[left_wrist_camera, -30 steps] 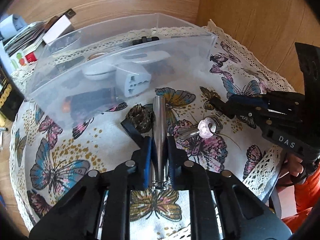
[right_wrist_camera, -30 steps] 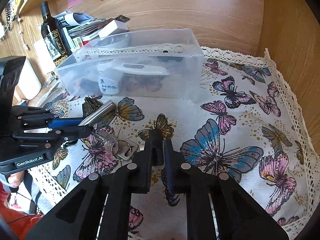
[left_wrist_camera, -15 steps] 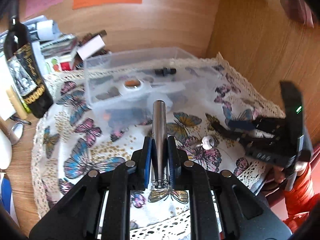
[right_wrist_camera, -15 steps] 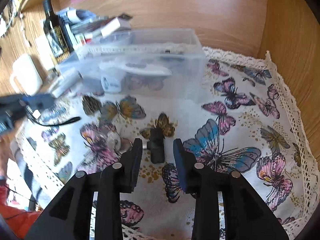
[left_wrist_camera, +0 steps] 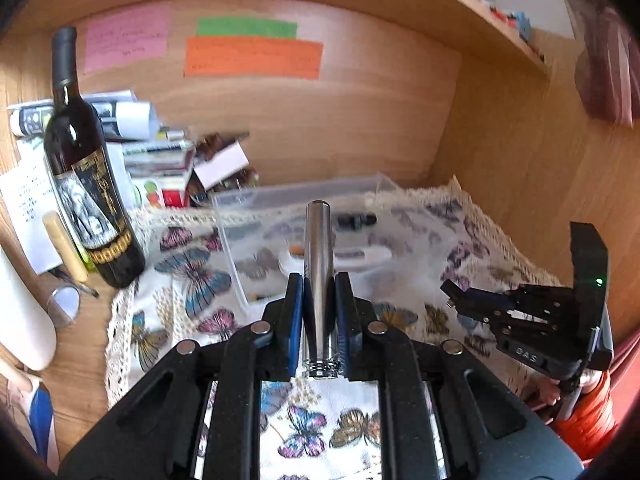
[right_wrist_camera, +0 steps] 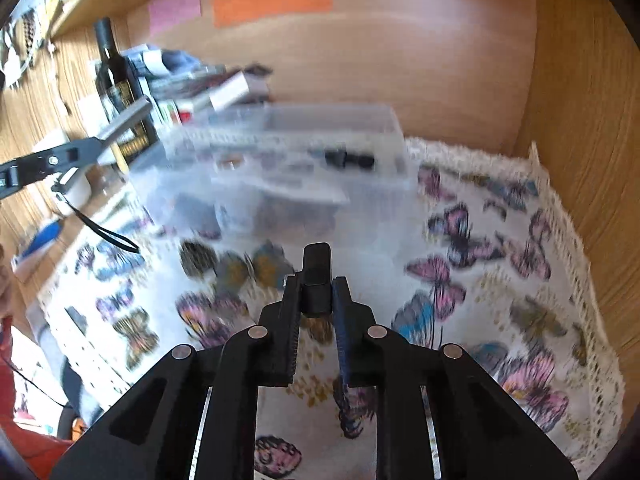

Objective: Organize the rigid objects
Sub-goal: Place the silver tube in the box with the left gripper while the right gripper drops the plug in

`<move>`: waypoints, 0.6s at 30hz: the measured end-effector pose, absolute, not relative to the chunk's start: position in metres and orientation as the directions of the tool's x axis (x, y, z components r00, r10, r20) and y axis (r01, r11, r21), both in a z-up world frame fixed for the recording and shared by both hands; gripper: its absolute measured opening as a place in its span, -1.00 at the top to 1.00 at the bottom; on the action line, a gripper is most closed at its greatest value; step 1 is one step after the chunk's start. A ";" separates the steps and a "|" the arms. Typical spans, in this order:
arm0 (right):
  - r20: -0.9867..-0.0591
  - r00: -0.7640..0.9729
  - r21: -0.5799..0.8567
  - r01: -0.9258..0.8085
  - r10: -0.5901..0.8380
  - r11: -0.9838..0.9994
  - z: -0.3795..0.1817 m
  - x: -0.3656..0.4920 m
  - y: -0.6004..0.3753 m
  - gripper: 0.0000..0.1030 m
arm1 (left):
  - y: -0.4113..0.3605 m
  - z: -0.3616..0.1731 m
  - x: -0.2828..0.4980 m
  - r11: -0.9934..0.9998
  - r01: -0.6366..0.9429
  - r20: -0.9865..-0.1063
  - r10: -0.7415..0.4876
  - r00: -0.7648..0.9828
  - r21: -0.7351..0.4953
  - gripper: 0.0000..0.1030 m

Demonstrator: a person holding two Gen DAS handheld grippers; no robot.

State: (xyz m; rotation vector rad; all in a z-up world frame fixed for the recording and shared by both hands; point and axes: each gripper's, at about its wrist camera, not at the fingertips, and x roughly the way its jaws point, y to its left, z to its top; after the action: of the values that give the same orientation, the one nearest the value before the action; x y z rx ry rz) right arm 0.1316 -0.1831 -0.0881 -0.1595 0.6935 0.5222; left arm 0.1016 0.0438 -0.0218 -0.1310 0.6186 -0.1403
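Left claw (left_wrist_camera: 319, 320) clamped on a metal tube (left_wrist_camera: 318, 264), held up off the butterfly cloth (left_wrist_camera: 188, 280) with its tip pointing at the clear plastic bin (left_wrist_camera: 280, 200). Right claw (right_wrist_camera: 316, 300) pinched on a small black block (right_wrist_camera: 317, 276), also clear of the cloth, in front of the bin. The bin sits at the back of the counter (left_wrist_camera: 76, 360) with small items inside. A wine bottle (left_wrist_camera: 84, 184) stands left of the bin beside stacked papers (left_wrist_camera: 160, 152).

The left gripper (left_wrist_camera: 319, 312) is clamped on a metal tube (left_wrist_camera: 318, 276), raised above the tablecloth (left_wrist_camera: 192, 280). The right gripper (right_wrist_camera: 316, 300) pinches a small black block (right_wrist_camera: 317, 276) over that cloth.
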 end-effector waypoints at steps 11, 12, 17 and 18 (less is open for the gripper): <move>-0.502 0.736 0.014 -0.518 0.455 0.855 -0.032 0.144 -0.174 0.72 | 0.059 0.010 0.136 0.990 0.037 -0.520 -0.103 0.848 -0.136 0.71; -0.496 0.740 0.014 -0.517 0.455 0.856 -0.030 0.146 -0.174 0.72 | 0.060 0.011 0.140 0.990 0.031 -0.519 -0.098 0.849 -0.135 0.71; -0.500 0.741 0.020 -0.508 0.449 0.861 -0.029 0.166 -0.170 0.72 | 0.065 0.002 0.164 0.990 0.010 -0.543 -0.085 0.836 -0.140 0.71; -0.506 0.737 0.022 -0.507 0.447 0.862 -0.031 0.170 -0.169 0.72 | 0.066 -0.001 0.169 0.990 0.007 -0.551 -0.085 0.830 -0.142 0.71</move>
State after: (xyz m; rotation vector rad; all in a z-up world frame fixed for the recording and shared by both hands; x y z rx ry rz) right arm 0.1697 -0.1694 -0.0308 -0.1202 0.5243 0.5252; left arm 0.1689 0.0656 -0.0012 -0.1357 0.5896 -0.0488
